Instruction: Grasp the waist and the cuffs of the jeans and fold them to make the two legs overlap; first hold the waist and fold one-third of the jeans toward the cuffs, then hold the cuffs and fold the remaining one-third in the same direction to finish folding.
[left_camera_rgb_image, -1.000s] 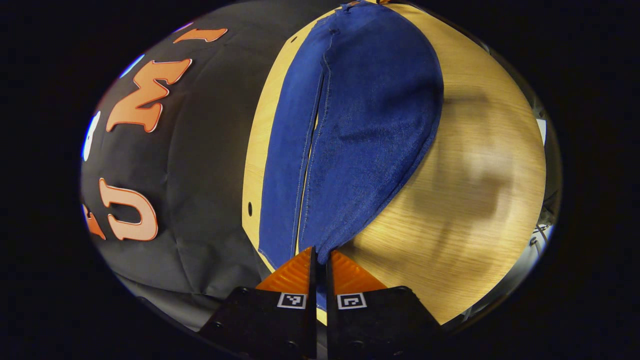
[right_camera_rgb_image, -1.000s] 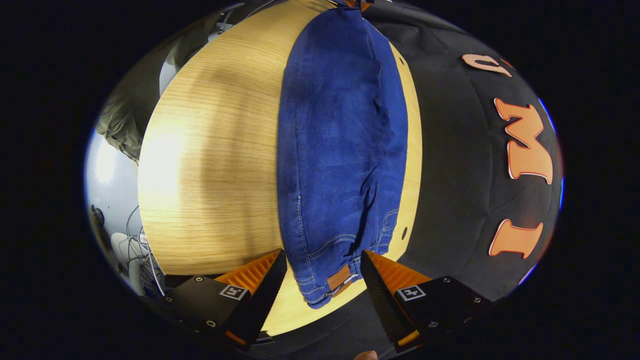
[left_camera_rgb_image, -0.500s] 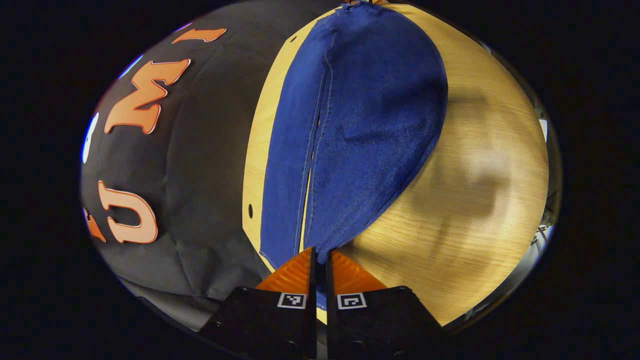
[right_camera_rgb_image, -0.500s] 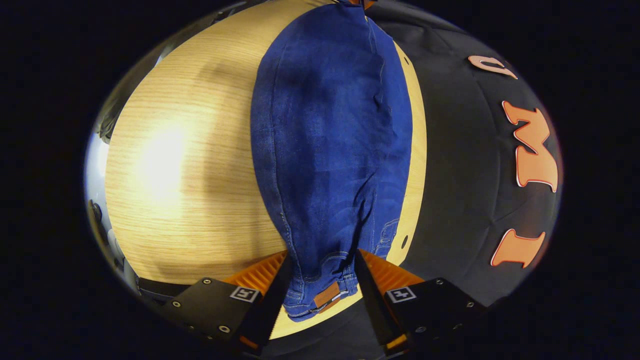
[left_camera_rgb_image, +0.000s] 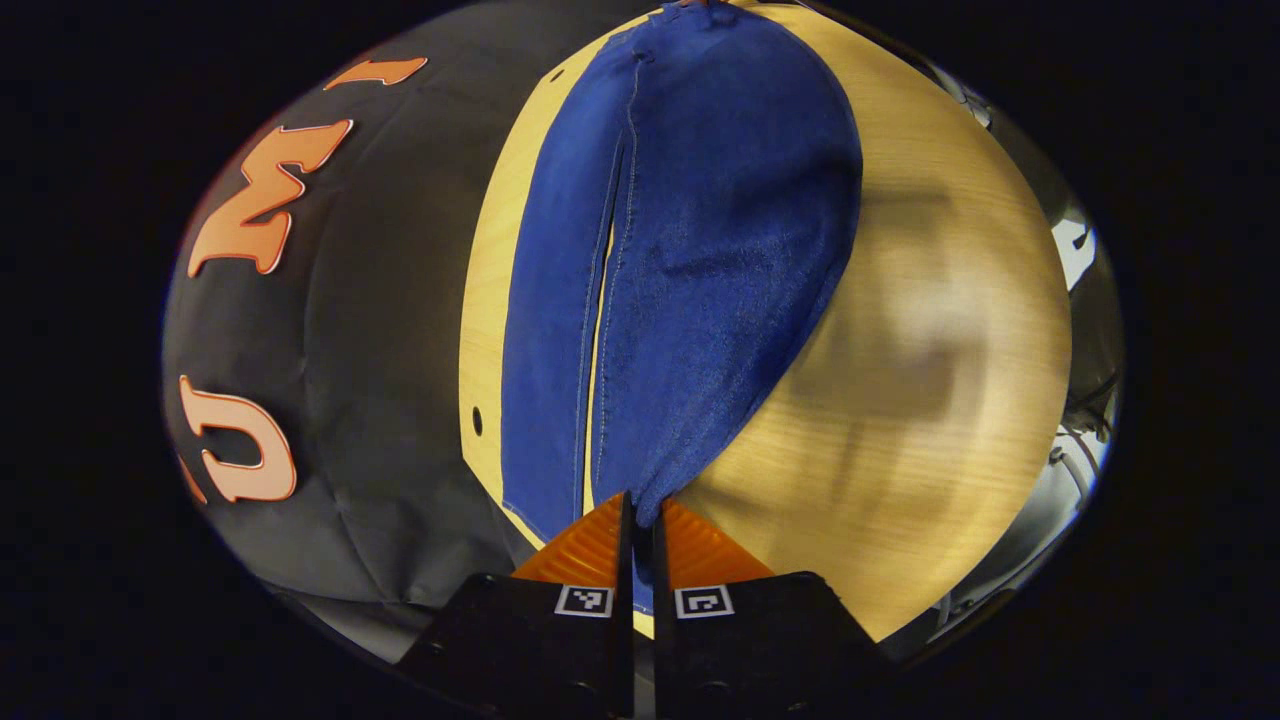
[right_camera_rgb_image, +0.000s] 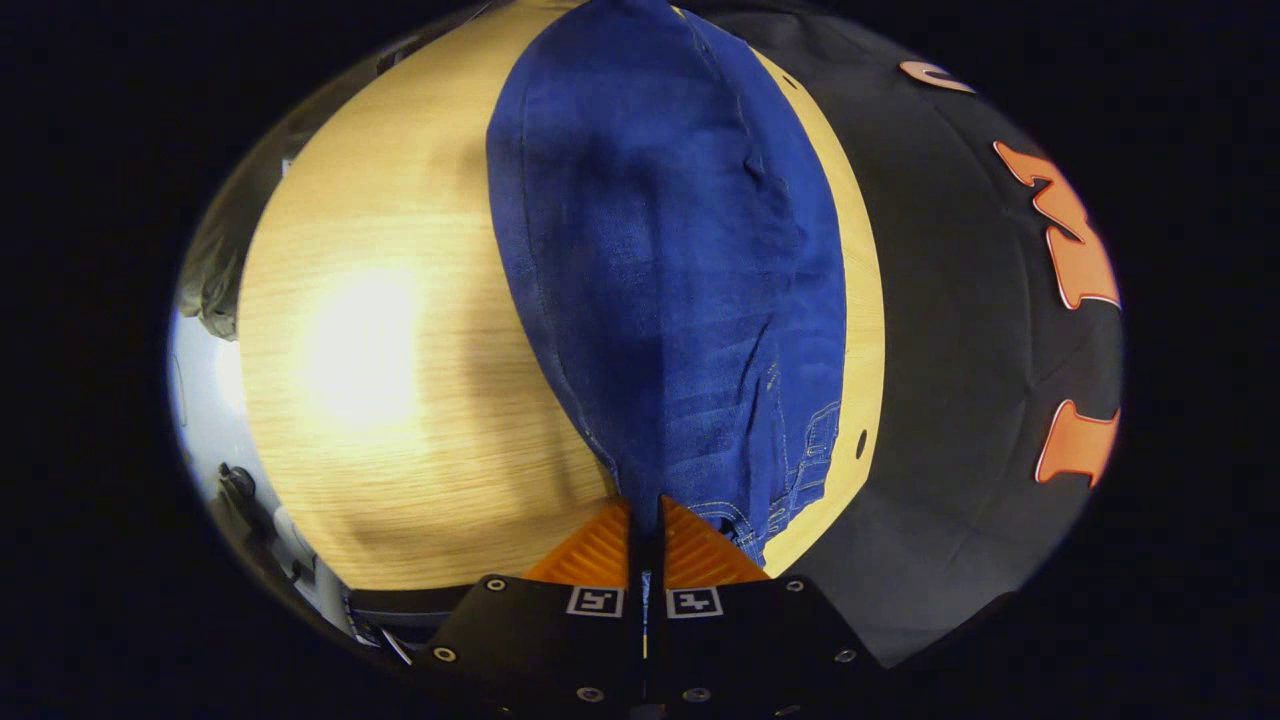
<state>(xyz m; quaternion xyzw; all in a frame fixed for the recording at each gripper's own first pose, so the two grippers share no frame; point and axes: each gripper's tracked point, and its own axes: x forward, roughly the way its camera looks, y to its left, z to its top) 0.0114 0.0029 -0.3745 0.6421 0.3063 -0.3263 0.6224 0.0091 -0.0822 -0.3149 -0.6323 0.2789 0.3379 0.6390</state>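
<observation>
Blue jeans lie lengthwise on the wooden table, along its edge by the black cloth wall. In the left gripper view my left gripper is shut on the cuff of the nearer leg, which rises off the table toward it; the other leg lies flat beside it. In the right gripper view the jeans run away from me, and my right gripper is shut on the waist end, the denim bunched and lifted between its fingers. A pocket seam lies flat to the right.
The wooden table has broad bare surface on the side away from the wall. A small hole sits in the tabletop near the wall edge. Cables and grey gear show past the table's outer edge.
My right gripper has moved in over the waist and shut on it, lifting the denim. My left gripper has stayed shut on the cuff and shifted slightly.
</observation>
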